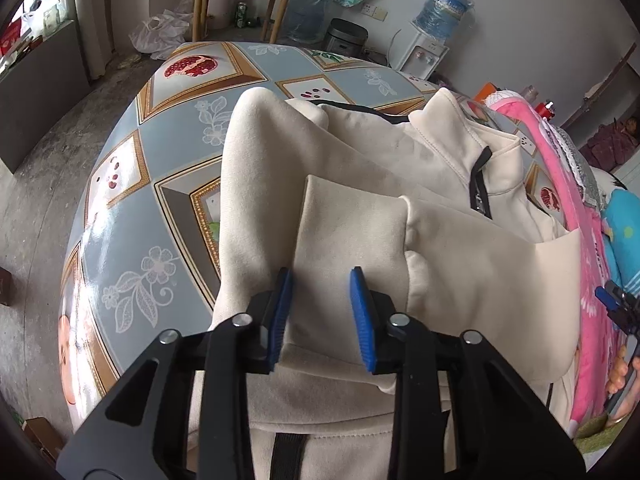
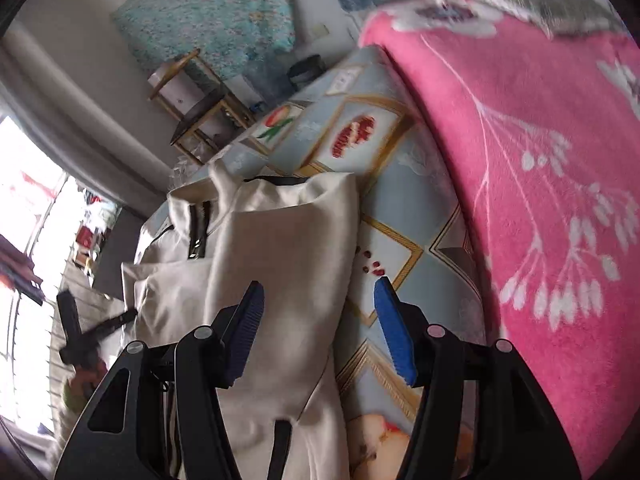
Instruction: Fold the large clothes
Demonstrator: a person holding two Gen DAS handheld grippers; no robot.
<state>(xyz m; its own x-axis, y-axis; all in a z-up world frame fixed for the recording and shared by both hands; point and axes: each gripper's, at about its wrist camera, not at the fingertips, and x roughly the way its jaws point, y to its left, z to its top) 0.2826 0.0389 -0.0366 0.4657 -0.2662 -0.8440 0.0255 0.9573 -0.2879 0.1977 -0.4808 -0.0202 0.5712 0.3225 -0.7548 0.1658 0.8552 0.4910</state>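
- Two grippers are seen over the cream jacket (image 1: 360, 168), spread mid-frame on the patterned table (image 1: 132, 208).
- Left gripper (image 1: 322, 312): jaws apart around a sleeve fold, no pinch visible.
- Right gripper (image 2: 320, 328): jaws spread, nothing held.

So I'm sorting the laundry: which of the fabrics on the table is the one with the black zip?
The cream jacket, lying partly folded on the table. The pink blanket beside it has white flower prints and no zip.
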